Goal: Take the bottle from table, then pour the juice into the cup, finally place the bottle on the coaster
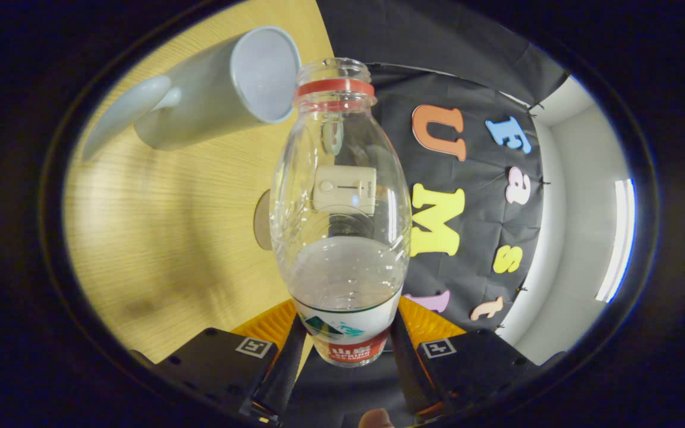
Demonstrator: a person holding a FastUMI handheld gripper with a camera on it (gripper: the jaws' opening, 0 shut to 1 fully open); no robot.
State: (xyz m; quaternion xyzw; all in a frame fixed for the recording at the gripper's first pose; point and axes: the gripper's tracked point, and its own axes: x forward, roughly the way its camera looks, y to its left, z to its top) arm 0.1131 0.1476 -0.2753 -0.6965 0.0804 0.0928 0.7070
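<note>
**R:** Fingers first, nearest the lens: gripper (pixel 347 351) closed narrow on the clear plastic bottle w/ red neck ring and white label (pixel 342 196). Both fingers press the label band at its base, one each side. No cap on.

**K:** Bottle axis?

**R:** Runs straight fwd from the fingers, base betw. them, open mouth at the far end. Table plane looks rolled hard in the gripper view, so I'd judge the bottle is tipped well over toward horizontal, mid-pour or just short. Clear liquid pooled in the half nearer the fingers; can't tell if any reaches the neck.

**K:** Cup vs. mouth?

**R:** Pale grey-blue ceramic mug w/ a broad handle (pixel 223 89) stands on the light wood-grain table (pixel 170 226). Its rim sits just beside the bottle mouth, to the left of it and beyond the fingers. Mouth seems at the rim's edge, not over the opening, so approx. a small shift left is what the pour turns on. Touching or not: can't tell.

**K:** Coaster?

**R:** Round grey disc (pixel 263 221) on the table, mostly hidden behind the bottle's left flank. Prob. the coaster.

**K:** Counts?

**R:** 1 bottle, 1 mug, 1 disc, 1 gripper.
</note>
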